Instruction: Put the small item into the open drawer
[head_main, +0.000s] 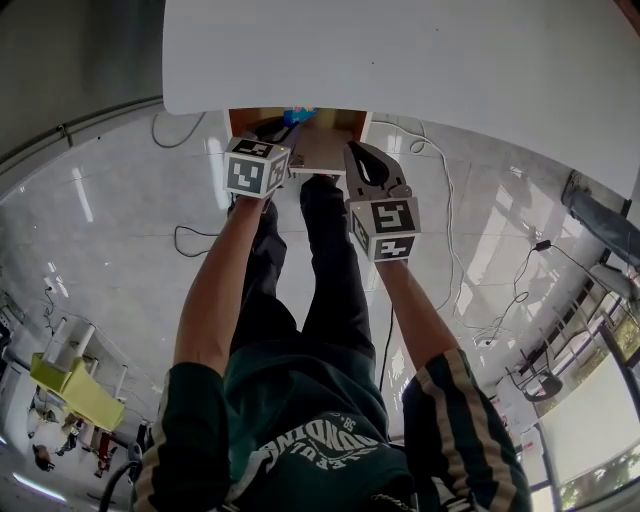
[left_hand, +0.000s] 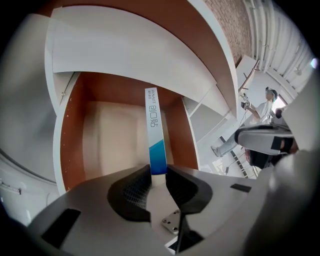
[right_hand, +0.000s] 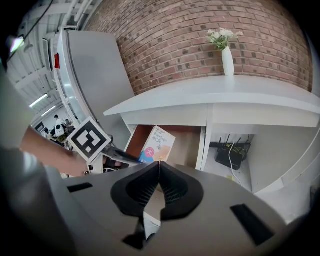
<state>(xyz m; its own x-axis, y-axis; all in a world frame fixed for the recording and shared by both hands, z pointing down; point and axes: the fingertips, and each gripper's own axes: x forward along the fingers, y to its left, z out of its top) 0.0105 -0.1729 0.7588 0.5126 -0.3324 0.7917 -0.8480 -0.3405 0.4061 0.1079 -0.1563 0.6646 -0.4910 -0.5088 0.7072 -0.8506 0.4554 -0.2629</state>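
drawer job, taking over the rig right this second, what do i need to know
Left hand-held gripper: shut on the small box, a flat white and blue pack, gripped at its blue end and seen edge-on.
Right hand-held gripper: jaws together, nothing between them, held in front of the drawer.
Drawer: pulled open under the white desk; its floor looks bare.
Done: box picked up and brought over the drawer's opening.
Left: lower it in, open the jaws, pull back.
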